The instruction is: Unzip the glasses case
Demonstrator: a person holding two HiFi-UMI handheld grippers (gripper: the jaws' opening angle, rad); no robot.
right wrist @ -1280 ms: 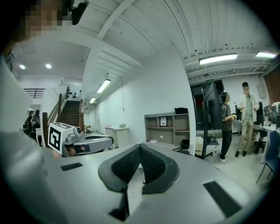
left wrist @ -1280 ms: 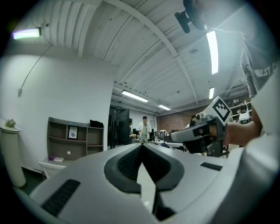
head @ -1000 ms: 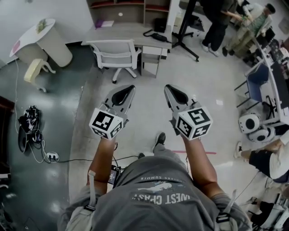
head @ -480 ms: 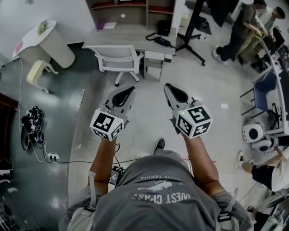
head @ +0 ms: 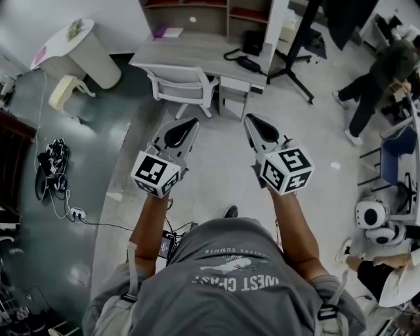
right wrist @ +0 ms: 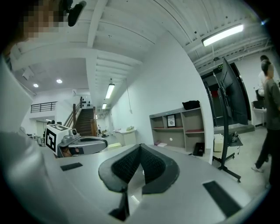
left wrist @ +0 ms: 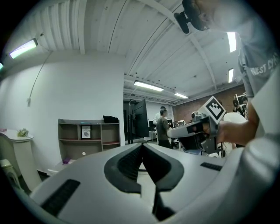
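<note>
No glasses case shows in any view. In the head view my left gripper [head: 191, 122] and right gripper [head: 250, 119] are held side by side above the floor, pointing level toward a desk. Both are shut with nothing between the jaws. In the left gripper view the dark pads meet at the tip of the left gripper [left wrist: 141, 145], and the right gripper [left wrist: 197, 130] shows beside it. The right gripper view shows the right gripper [right wrist: 139, 145] with its pads together and the left gripper [right wrist: 78, 144] at the left.
Ahead stand a grey desk [head: 197, 47], a white office chair [head: 184, 82] and a shelf unit [head: 210, 9]. A black stand [head: 296, 54] rises at the right. A person [head: 377, 79] walks at far right. Cables [head: 52, 164] lie on the dark floor at left.
The desk and chair have come nearer and lower in the head view as the person carrying the grippers walks forward. The person at right has moved downward. Both grippers stay shut, side by side.
</note>
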